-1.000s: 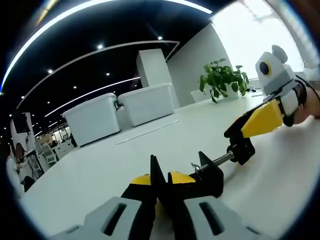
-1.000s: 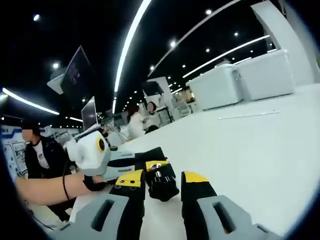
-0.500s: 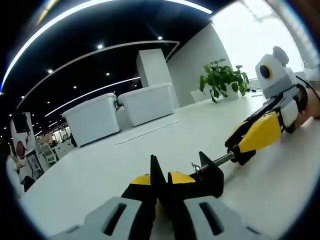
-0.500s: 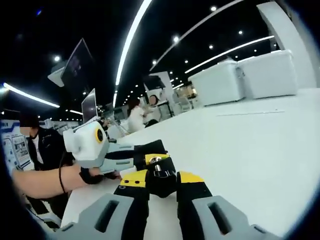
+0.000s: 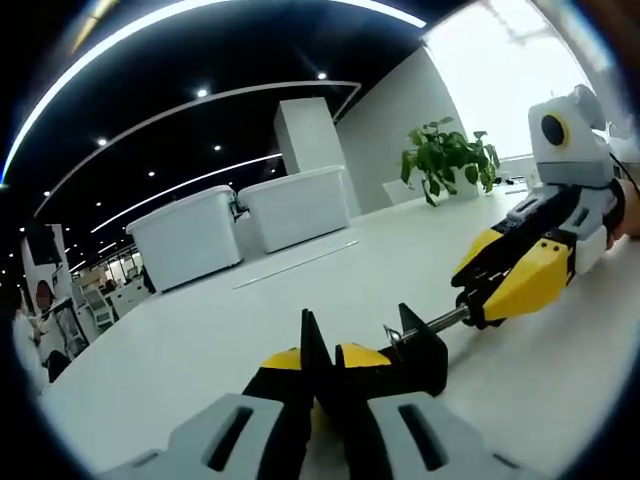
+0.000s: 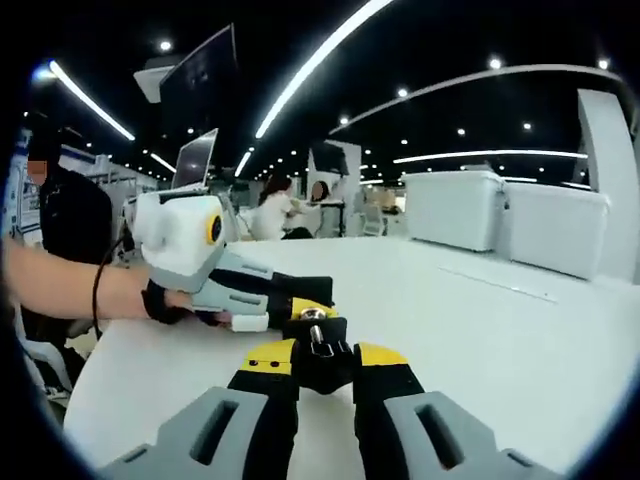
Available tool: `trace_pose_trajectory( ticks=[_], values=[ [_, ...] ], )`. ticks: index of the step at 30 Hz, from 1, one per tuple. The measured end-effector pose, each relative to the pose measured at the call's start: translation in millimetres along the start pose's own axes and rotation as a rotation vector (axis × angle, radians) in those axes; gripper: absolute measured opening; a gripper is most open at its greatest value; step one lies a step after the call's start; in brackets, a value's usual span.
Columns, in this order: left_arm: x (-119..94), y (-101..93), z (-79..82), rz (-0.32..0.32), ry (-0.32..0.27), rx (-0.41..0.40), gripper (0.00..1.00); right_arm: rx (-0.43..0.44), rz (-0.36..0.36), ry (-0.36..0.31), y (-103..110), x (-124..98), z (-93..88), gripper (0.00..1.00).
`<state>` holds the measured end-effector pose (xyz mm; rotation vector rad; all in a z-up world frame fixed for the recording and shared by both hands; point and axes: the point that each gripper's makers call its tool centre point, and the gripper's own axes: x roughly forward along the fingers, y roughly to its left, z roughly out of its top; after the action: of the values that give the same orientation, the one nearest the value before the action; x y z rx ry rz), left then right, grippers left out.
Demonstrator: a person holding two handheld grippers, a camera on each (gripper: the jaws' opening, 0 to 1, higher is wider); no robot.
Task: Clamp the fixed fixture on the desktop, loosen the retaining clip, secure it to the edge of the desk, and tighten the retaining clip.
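Two grippers work on one black clamp fixture (image 5: pixel 415 350) that lies on the white desk (image 5: pixel 250 330). In the left gripper view, the left gripper (image 5: pixel 322 372) has its yellow-tipped jaws drawn together, with only a thin dark plate between them; this plate looks like part of the fixture's body, which sits just right of the tips and touches them. From that body a thin metal screw rod (image 5: pixel 445 320) runs away to the right and slightly up, ending in a dark knob. The right gripper (image 5: pixel 480 290) comes in from the right, and its yellow jaws are closed around that knob, one jaw above and one below.

In the right gripper view, the right gripper (image 6: pixel 322 355) has its jaws nearly together, pressed on either side of the black knob (image 6: pixel 322 350), whose small metal end shows at the top between the tips. Just past it, the left gripper (image 6: pixel 290 305) lies low on the desk, pointing toward the camera, with a person's gloved hand (image 6: pixel 165 300) and bare forearm behind it at the left.

Farther off in the left gripper view, two white storage bins (image 5: pixel 250 225) stand on the desk, and a green potted plant (image 5: pixel 445 160) stands by the bright window. In the right gripper view, people (image 6: pixel 275 210) sit at distant desks, beneath hanging monitors.
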<state>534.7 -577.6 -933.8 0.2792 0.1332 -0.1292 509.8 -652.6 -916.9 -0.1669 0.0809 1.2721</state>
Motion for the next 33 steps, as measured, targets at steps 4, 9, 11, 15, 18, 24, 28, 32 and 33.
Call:
trace_pose_trajectory(
  ticks=[4,9,11,15,18,24,28,32,33],
  values=[
    [1,0.0,0.1,0.0,-0.001,0.0,0.09,-0.111,-0.01,0.004,1,0,0.9,0.2],
    [1,-2.8,0.8,0.0,0.0,0.0,0.09,-0.258,-0.022,0.011,4,0,2.8,0.2],
    [1,-2.8,0.7,0.0,0.0,-0.001,0.09,-0.287,-0.026,0.013,6,0,2.2,0.2],
    [0,-4.5,2.2,0.001,-0.002,0.002,0.09,-0.339,-0.021,0.022,3,3,1.2,0.2],
    [-1,-5.2,2.7,0.001,-0.002,0.002,0.09,-0.441,-0.027,0.025,7,1,2.2,0.2],
    [-1,-3.0,2.2,0.001,-0.002,0.001,0.09,-0.497,-0.033,0.029,9,1,1.3,0.2],
    [-1,-3.1,2.5,0.002,-0.003,0.001,0.09,-0.55,-0.03,0.031,11,3,1.3,0.2],
    [-1,-3.5,2.7,0.002,-0.003,0.001,0.09,-0.563,-0.027,0.03,16,0,2.6,0.2],
    [-1,-3.5,2.7,0.002,-0.003,0.0,0.09,-0.564,-0.027,0.03,17,-1,2.9,0.2]
  ],
)
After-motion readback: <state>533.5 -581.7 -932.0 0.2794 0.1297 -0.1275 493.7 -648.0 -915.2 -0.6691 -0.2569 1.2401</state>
